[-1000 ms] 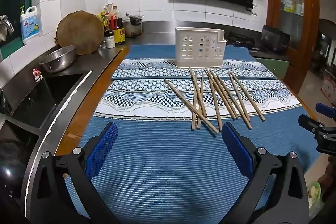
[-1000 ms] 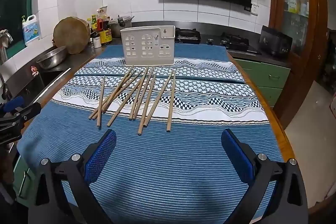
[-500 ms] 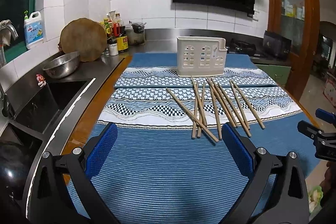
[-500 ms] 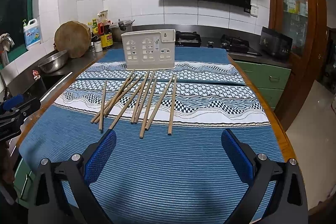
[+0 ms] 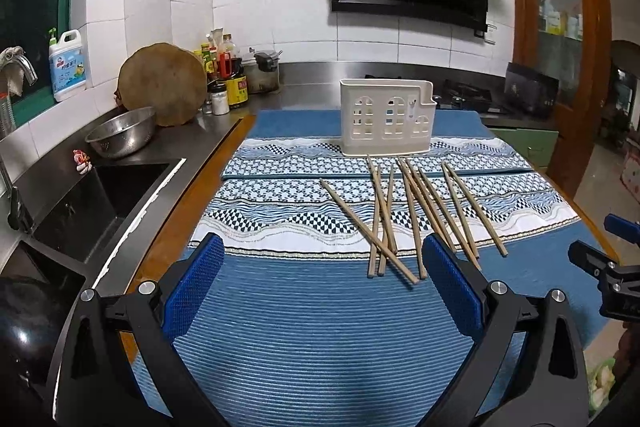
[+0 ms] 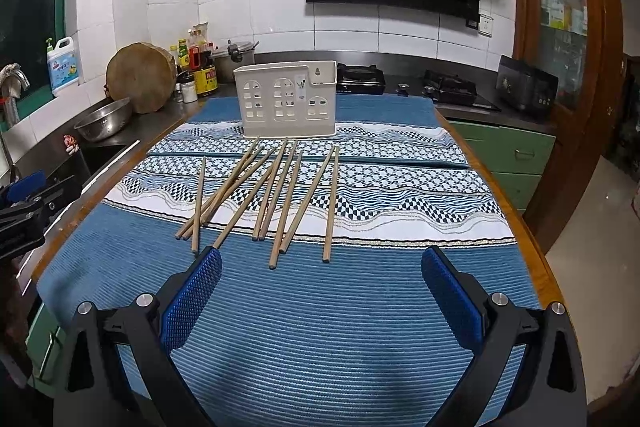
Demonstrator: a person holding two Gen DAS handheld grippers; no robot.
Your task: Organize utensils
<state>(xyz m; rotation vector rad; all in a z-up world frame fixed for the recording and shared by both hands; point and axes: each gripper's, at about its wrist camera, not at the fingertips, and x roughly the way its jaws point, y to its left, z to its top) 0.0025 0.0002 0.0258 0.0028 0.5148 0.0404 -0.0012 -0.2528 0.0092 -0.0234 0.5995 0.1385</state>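
Chopsticks [image 5: 416,215] lie loose on the mat [image 5: 320,327] near the empty holder [image 5: 386,117], both grippers, left [image 5: 324,287] and right [image 6: 320,291], spread wide and empty: approach step, next closing on one stick.

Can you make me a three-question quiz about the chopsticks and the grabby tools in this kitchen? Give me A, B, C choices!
1. Where are the chopsticks?
A. Inside the white holder
B. Lying on the cloth in front of the holder
C. In a sink

2. What colour are the pads on the tools?
A. Red
B. Yellow
C. Blue

3. The left tool and the right tool are:
A. Open and empty
B. Each shut on a chopstick
C. Holding the holder together

Answers:
1. B, the sticks lie spread flat on the patterned cloth.
2. C, both wrist views show blue pads.
3. A, wide gaps, nothing between the pads.
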